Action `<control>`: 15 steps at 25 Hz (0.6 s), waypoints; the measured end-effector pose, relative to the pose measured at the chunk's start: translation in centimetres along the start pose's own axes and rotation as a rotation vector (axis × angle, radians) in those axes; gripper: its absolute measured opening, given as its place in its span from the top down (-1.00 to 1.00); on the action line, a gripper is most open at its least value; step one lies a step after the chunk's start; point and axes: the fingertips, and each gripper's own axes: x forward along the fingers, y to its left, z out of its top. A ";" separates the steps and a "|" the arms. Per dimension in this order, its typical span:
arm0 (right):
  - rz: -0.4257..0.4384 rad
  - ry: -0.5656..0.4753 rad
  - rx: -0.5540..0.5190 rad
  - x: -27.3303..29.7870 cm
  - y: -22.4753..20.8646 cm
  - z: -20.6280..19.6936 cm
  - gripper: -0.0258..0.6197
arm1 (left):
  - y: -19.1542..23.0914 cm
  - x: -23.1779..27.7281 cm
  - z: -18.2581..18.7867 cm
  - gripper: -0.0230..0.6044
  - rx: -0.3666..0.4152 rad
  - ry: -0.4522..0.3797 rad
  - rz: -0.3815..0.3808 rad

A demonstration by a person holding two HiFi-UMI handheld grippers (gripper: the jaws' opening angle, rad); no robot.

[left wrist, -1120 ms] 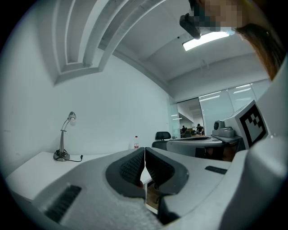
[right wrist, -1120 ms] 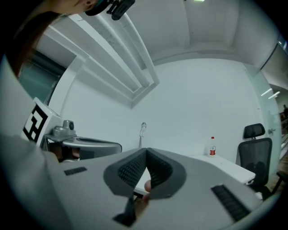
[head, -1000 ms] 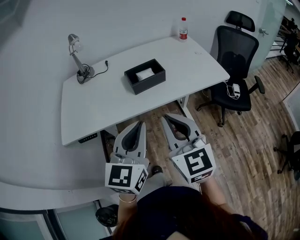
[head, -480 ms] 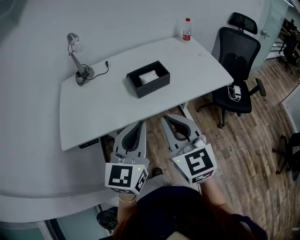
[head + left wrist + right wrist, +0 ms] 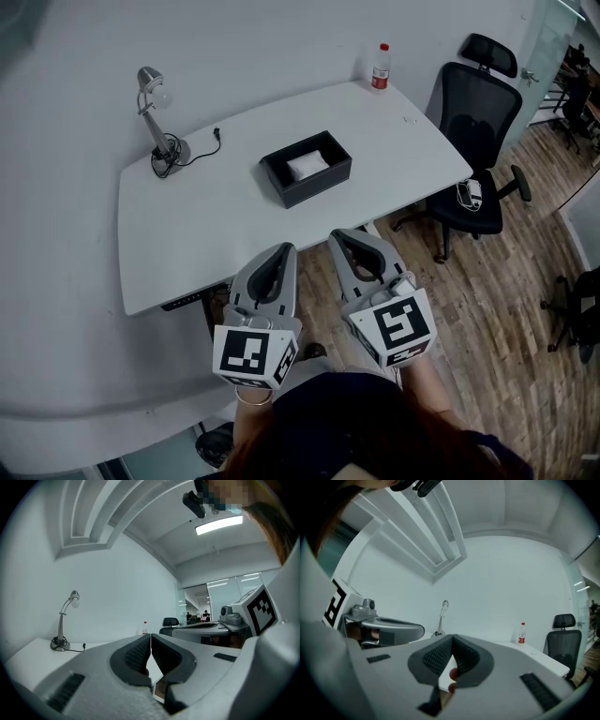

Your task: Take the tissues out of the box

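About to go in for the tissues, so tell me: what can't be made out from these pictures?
Tissues: in the head view, only a white patch inside the black box, too small to count.
Black box in the gripper views: hidden behind the left gripper and the right gripper, each shut.
Bottle label: too small in every view.
White item on the chair seat: head view, too small to identify.

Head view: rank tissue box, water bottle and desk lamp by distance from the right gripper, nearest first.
From the right gripper:
1. Tissue box, middle of the desk, just ahead of the jaws.
2. Water bottle, far right corner.
3. Desk lamp, far left corner, across the desk from this gripper.
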 end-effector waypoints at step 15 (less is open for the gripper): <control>-0.058 0.029 0.063 3.4 0.0 -0.1 0.87 | 3.4 1.3 -0.2 0.85 -0.021 -0.012 -0.065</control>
